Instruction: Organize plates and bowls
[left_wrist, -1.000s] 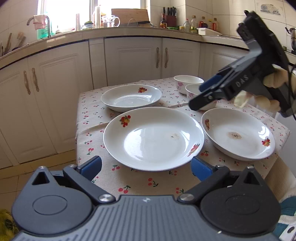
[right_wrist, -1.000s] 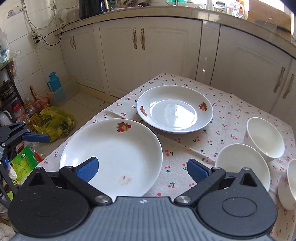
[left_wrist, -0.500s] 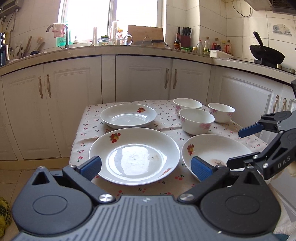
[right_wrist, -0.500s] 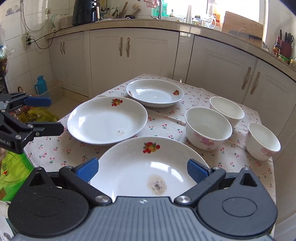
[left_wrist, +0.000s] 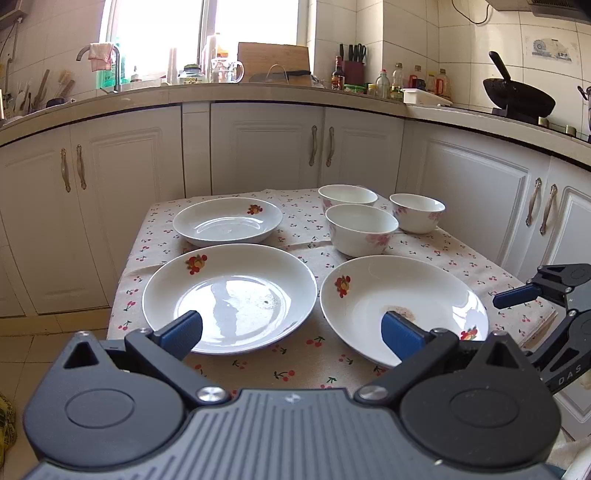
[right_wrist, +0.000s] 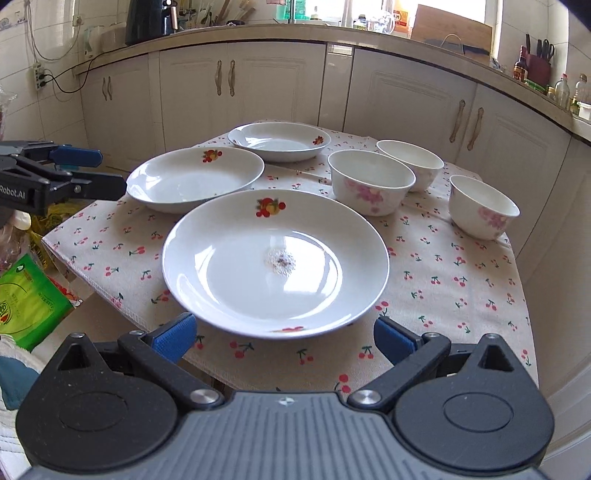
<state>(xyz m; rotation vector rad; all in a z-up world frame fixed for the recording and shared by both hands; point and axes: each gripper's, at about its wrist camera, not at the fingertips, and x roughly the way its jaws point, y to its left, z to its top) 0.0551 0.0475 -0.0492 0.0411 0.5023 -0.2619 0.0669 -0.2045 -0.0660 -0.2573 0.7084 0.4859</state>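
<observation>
Three white plates with fruit prints lie on the cherry-print tablecloth (left_wrist: 306, 236): a far one (left_wrist: 227, 221), a near-left one (left_wrist: 229, 295) and a stained near-right one (left_wrist: 402, 306). Behind the stained plate stand three white bowls with pink flowers (left_wrist: 362, 229), (left_wrist: 347, 195), (left_wrist: 417, 212). My left gripper (left_wrist: 291, 330) is open and empty, low at the table's front edge, facing the gap between the two near plates. My right gripper (right_wrist: 282, 338) is open and empty just before the stained plate (right_wrist: 275, 258). Each gripper shows at the edge of the other's view: the right gripper (left_wrist: 524, 321), the left gripper (right_wrist: 107, 171).
White cabinets (left_wrist: 266, 155) wrap around behind the table, under a counter with a wok (left_wrist: 517, 96), bottles and a knife block. A green bag (right_wrist: 26, 299) lies on the floor left of the table. The cloth's front edge (right_wrist: 122, 306) hangs close to the right gripper.
Both grippers have drawn back and dropped to the table's front edge. The right gripper left its place above the bowls and now sits low at the right. Plates and bowls stayed put.
</observation>
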